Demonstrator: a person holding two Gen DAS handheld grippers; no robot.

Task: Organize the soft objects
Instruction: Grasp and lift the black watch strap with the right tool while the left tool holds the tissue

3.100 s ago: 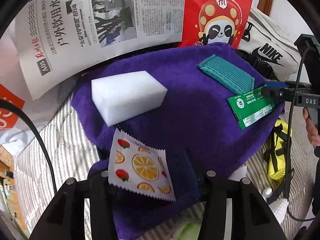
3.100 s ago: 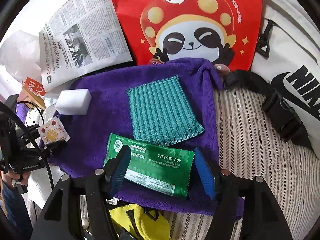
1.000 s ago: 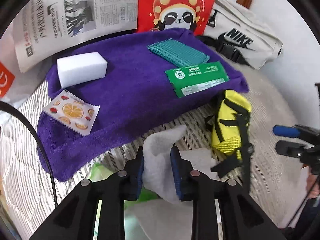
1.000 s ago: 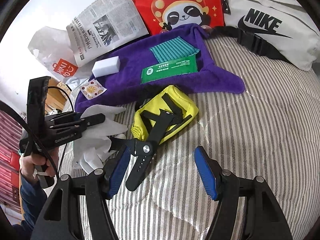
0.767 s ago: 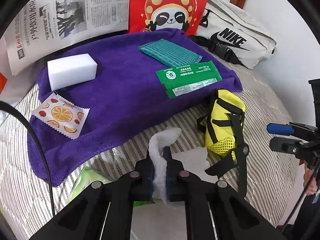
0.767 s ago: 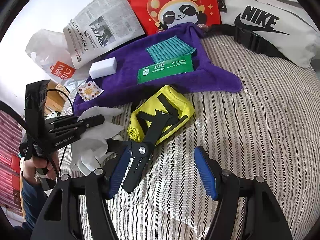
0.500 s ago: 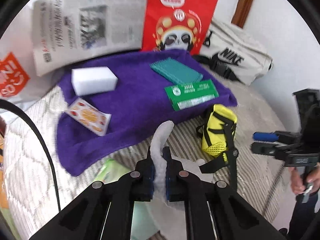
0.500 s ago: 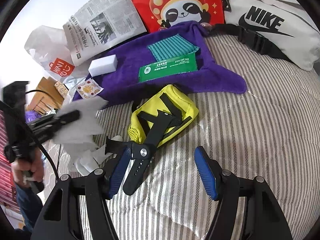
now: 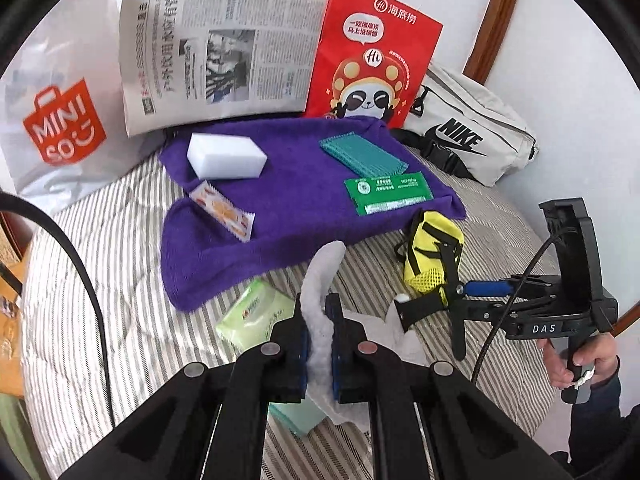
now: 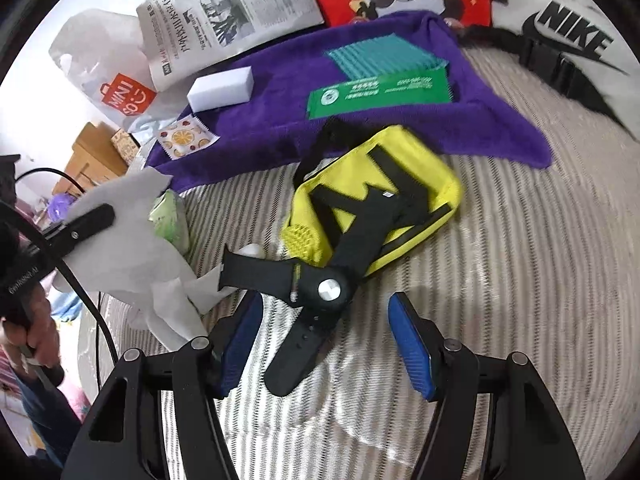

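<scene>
While my left gripper [image 9: 319, 344] keeps its jaws clamped together on a white tissue [image 9: 320, 280], the sheet stands up between the pads and its tail hangs down onto the striped bed [image 9: 120, 280]. In the right wrist view that same tissue [image 10: 132, 240] sits at nine o'clock, pinched in black fingers, with a hand [image 10: 28, 332] below it on the handle.

My right gripper [image 10: 324, 344] has its jaws apart, the blue pads [image 10: 412, 344] standing to either side of a black watch [image 10: 320, 292] that lies on the bed; I see no pad pressing on it. One strap end lies between the pads, the other reaches toward nine o'clock. The watch lies against a yellow pouch [image 10: 416, 184] at twelve o'clock.

Further up, a purple towel [image 9: 296, 208] carries a white sponge [image 9: 226, 156], a fruit-print sachet [image 9: 222, 210], a teal cloth [image 9: 362, 156] and a green packet [image 9: 388, 192]. A light green wipes pack [image 9: 256, 312] lies just off the towel's near edge, at ten o'clock from my left jaws. Under them something pale teal [image 9: 296, 416] shows, perhaps another pack, though it is mostly hidden.

Behind the towel stand a newspaper [image 9: 216, 52], a red panda bag [image 9: 372, 52], a white waist bag [image 9: 472, 128] and a Miniso bag [image 9: 60, 120].
</scene>
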